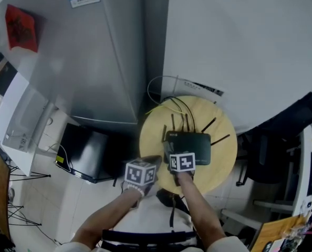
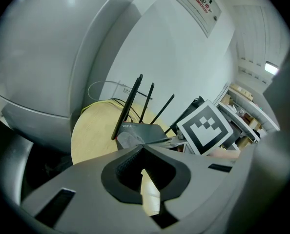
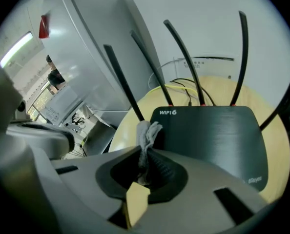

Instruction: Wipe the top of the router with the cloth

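Grey woven cloth was pinched as a bunched fold in the right gripper, jaws clamped tight on it, with a short tuft sticking out past the tips. That was likely so soft fabric, not hard jaw, meets the plastic. The tuft sat at the near-left corner of the router, by the "WIFI6" print, touching the lid or just above it; couldn't tell which. The router was a flat dark box with a matte lid showing fine brushed lines. Thin stiff black antennas rose along its far edge, so I'd judge the wipe path limited to the open lid in front of them. It lay on a round pale wooden table with a smooth top, and cables trailed off the far side toward the white wall. The left gripper had its jaws brought together on nothing and was held off the table's near-left, just beside the right one. My read: parked clear, or ready to steady the light box if it slid. Cloth at a corner suggests one end of a pass.
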The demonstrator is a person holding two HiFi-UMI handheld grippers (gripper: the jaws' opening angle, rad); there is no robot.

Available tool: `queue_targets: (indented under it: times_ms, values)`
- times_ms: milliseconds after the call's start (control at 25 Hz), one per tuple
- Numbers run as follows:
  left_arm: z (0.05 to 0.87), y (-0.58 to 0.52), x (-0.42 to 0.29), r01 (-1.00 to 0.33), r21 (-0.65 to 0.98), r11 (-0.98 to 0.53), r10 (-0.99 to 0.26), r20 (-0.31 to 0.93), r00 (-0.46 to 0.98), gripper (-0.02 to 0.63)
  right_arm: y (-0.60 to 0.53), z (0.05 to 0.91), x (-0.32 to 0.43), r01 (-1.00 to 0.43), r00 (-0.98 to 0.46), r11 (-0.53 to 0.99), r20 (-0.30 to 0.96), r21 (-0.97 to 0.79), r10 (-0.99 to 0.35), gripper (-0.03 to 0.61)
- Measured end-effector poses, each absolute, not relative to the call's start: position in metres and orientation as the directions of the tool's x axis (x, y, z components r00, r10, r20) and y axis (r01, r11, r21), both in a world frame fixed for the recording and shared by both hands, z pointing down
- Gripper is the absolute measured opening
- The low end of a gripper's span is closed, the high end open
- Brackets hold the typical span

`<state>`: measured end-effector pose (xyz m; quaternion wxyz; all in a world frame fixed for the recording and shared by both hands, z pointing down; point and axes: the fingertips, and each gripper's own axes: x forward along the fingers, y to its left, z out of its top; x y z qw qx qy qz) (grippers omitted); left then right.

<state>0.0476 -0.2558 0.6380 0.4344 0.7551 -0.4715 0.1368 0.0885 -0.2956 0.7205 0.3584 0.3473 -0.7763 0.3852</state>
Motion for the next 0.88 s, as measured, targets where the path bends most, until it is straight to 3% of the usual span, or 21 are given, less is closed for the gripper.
queue_targets:
  times_ms: [880]
  values:
    - [0.641,-0.266,0.11,-0.791,0.547,-0.273,-0.521,0.608,0.6,-0.003,-0.313,0.735,0.29,-0.959,-0.271,0.192,0.877,-0.21,-0.398,0.041]
